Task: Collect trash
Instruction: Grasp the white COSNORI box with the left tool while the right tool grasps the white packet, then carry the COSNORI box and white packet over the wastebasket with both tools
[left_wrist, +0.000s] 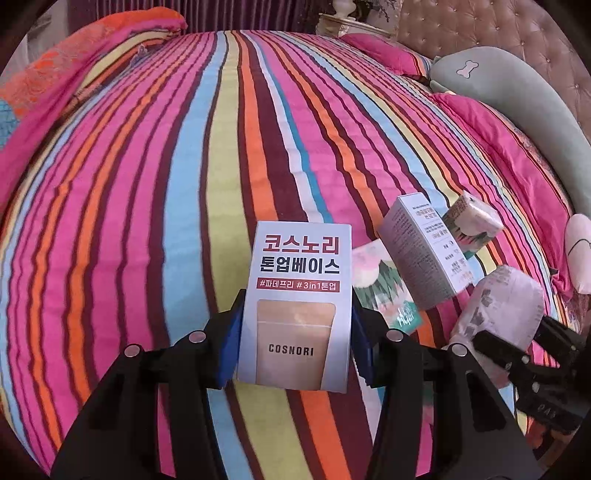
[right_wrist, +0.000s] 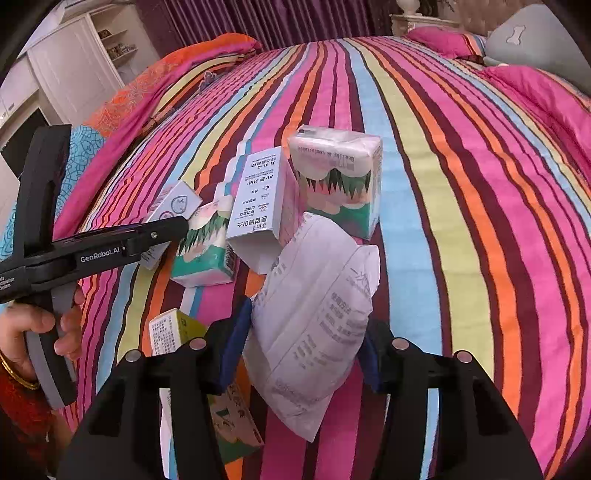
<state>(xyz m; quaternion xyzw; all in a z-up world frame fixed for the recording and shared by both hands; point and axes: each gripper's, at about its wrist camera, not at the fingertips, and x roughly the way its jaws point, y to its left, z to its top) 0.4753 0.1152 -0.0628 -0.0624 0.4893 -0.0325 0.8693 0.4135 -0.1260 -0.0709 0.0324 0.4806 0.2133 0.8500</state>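
Note:
My left gripper (left_wrist: 293, 332) is shut on a white COSNORI box (left_wrist: 295, 306) with Korean print, held upright above the striped bedspread (left_wrist: 166, 184). My right gripper (right_wrist: 299, 350) is shut on a soft white printed plastic packet (right_wrist: 314, 325); this packet also shows in the left wrist view (left_wrist: 498, 306). On the bed lie a second white box (right_wrist: 256, 195), a tissue pack (right_wrist: 338, 177) behind it and another tissue pack (right_wrist: 205, 243) to its left. A yellow and white carton (right_wrist: 173, 328) lies under the right gripper's left finger.
The left gripper's body (right_wrist: 92, 247) and the hand holding it are at the left of the right wrist view. A grey pillow (left_wrist: 517, 92) and pink pillows (left_wrist: 380, 51) lie by the tufted headboard (left_wrist: 498, 33). A white cabinet (right_wrist: 74, 66) stands beyond the bed.

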